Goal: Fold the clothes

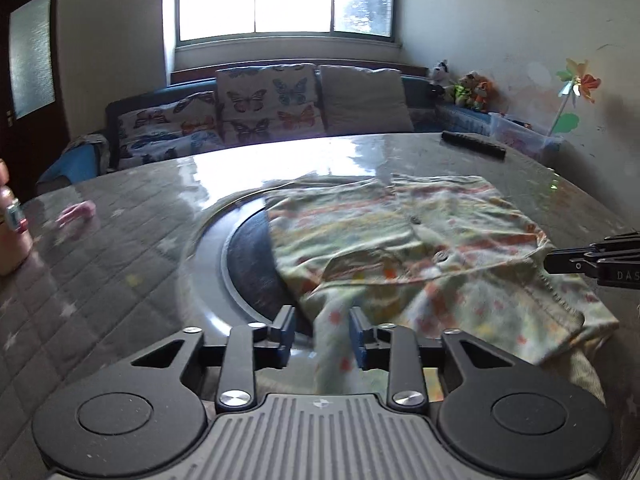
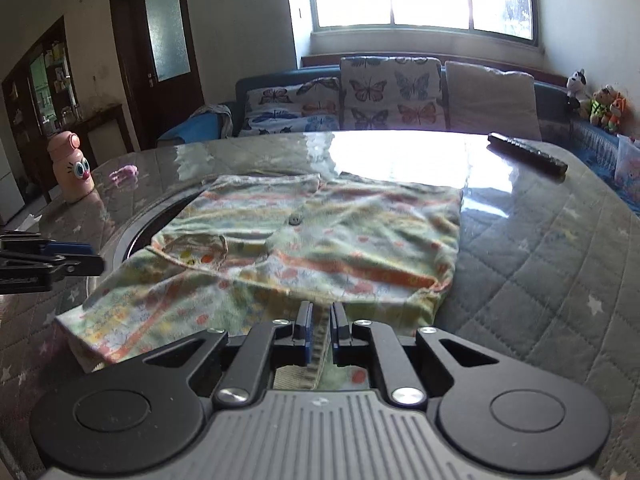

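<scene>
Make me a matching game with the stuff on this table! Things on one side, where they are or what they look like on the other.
Things:
1. shirt
2. pink bottle
3. remote control
4. right tool

Descriptions:
A. black, lying at the far right of the table
B. pinching the shirt's near edge
C. standing upright at the left, with cartoon eyes
D. striped and flowery, spread in the middle of the table

Pairs: 1-D, 2-C, 3-A, 4-B
</scene>
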{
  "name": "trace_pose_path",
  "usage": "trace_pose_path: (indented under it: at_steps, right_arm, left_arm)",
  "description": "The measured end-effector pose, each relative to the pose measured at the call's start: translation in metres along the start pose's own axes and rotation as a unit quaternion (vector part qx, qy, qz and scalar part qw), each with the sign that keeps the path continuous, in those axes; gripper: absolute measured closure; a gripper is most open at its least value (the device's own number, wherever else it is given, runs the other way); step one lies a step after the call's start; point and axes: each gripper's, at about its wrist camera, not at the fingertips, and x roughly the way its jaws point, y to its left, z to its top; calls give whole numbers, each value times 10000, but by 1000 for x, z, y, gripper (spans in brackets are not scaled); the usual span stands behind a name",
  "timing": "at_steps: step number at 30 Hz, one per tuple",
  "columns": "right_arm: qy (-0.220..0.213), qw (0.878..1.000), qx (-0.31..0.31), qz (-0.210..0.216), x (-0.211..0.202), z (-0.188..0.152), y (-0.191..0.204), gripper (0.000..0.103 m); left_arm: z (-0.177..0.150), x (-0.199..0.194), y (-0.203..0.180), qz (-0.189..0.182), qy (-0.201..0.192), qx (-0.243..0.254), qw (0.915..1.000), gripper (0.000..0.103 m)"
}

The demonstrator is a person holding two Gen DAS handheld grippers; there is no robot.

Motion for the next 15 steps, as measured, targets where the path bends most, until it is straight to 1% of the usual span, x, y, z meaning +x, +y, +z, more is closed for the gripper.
trace_pose_path:
  at_steps: [1,2,7,11,15]
  right_arm:
    - [-2,10000,-28,40,2,1,1,95]
    - [5,9999,-61,85,4,2,3,95]
    - [74,9995,-174,250,20,1,9,95]
    - [231,9991,-214,290,31,-4,6,95]
    - [215,9989,-272,309,18,-5,5,94]
  left_arm:
    - [3,7,-2,-48,23,18,10000,83]
    - [5,14,-3,-78,61,16,9999,84]
    - [6,43,-5,-69,282,-10,9996,85]
    - [-1,46,0,-15,320,78,9995,85]
    - [-2,40,0,25,280,209,9994,84]
